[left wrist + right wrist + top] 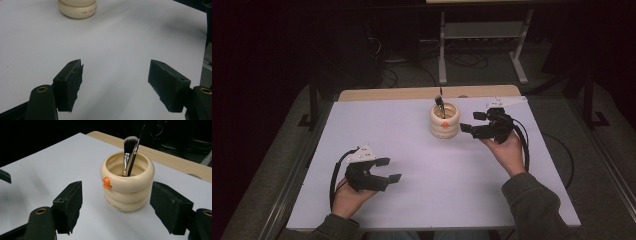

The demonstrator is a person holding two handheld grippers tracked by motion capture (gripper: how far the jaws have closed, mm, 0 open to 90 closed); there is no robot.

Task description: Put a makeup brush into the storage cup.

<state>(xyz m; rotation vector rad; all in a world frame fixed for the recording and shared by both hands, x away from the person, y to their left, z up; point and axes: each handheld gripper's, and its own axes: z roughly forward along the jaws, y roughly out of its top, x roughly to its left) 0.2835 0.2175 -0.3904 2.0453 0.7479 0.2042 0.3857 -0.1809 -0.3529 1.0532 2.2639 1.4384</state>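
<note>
Brush holder (444, 120), a cream ribbed cup with a small orange tab (107, 182) on its side, is standing upright on the white table (412, 165), toward the far edge. Inside it, a makeup brush (129, 150) with a soft grey-white head is leaning against the rim, with a thin dark stick beside it. I am holding my right gripper (473, 122) just to the right of the holder, level with it and not touching it; its jaws are standing wide apart with nothing between them. In the right gripper view the holder is sitting just beyond the two black pads (72, 202). My left gripper (388, 169) is well apart from the holder, on the near left, its jaws also spread and empty over bare table.
</note>
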